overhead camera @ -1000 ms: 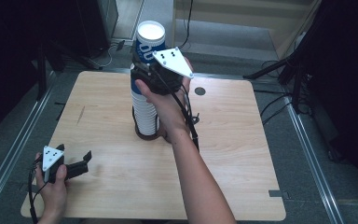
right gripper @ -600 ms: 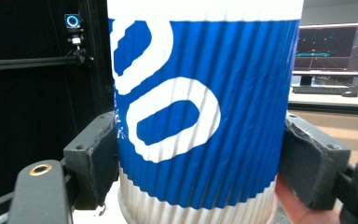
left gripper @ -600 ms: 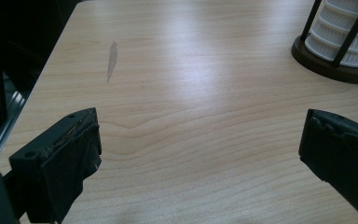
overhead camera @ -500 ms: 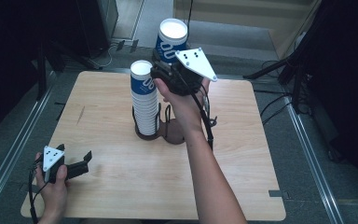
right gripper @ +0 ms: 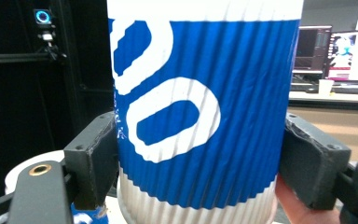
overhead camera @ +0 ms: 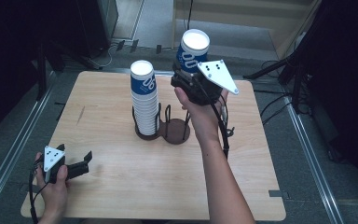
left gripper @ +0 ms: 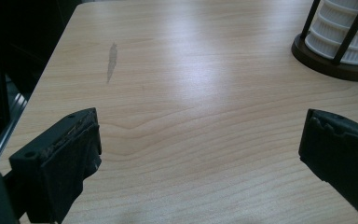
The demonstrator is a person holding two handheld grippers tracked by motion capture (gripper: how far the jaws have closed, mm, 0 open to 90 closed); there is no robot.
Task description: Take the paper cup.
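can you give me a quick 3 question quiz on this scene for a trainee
1. True or false: the right gripper holds a blue and white paper cup in the air.
2. Which gripper has its jaws open with nothing between them?
A. left
B. right
3. Fill in: the stack of cups stands in a dark wire ____ on the table.

Key: 1 true. 2 A, the left gripper low over bare wood. 3 holder.

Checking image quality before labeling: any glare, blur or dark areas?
High view: table evenly lit, surroundings nearly black. Left gripper view: broad glare on the wood, near claw pads soft. Right gripper view: blue cup sharp, bright monitors behind slightly blurred.
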